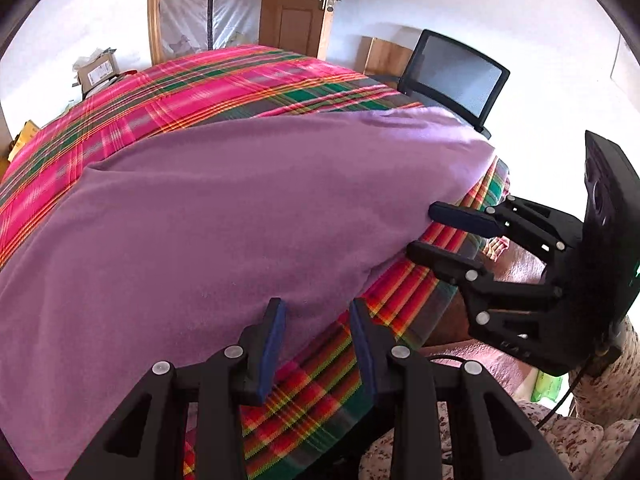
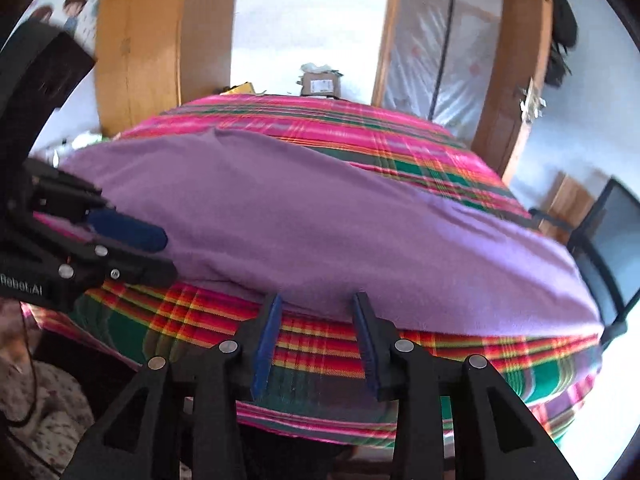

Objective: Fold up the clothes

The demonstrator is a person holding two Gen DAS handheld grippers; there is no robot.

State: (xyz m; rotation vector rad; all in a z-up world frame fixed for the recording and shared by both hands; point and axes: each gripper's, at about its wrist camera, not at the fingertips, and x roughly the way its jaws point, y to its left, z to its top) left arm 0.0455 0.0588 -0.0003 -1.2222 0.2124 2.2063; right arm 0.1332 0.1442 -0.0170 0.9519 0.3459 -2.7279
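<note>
— Purple garment (image 1: 224, 216) lies spread flat on the plaid-covered bed (image 1: 168, 92); in the left wrist view it fills the middle of the frame, its long axis running from lower left up to the upper right; its near hem runs along the bed's front edge, the plaid showing as a strip below it.

— And the left hand-held gripper (image 1: 318, 336)?

— Low in the centre of that frame, jaws standing partly apart with nothing pressed between them; the blue pad (image 1: 272, 344) on the left lies over the cloth's edge, the other over bare plaid; so the hem passes just through the gap, unheld.

— Where does the right hand-held gripper (image 2: 316, 332) sit?

— In its own view, bottom centre, also partly open and empty; the garment's near hem crosses just above its tips, left to right across the frame; in the left wrist view the same tool shows at the right edge (image 1: 424, 228), tips just touching or nearly touching the cloth's side; which, he cannot tell.

— Which one is nearer the cloth?

— Both are at the hem; the left seems marginally further in, one pad already above fabric.

— So the next move?

— Likely each must ease forward along its fingers and close on the near hem; the hem lies straight ahead of both, well spaced along the garment's length, which would suit lifting it toward the far side of the bed.
</note>
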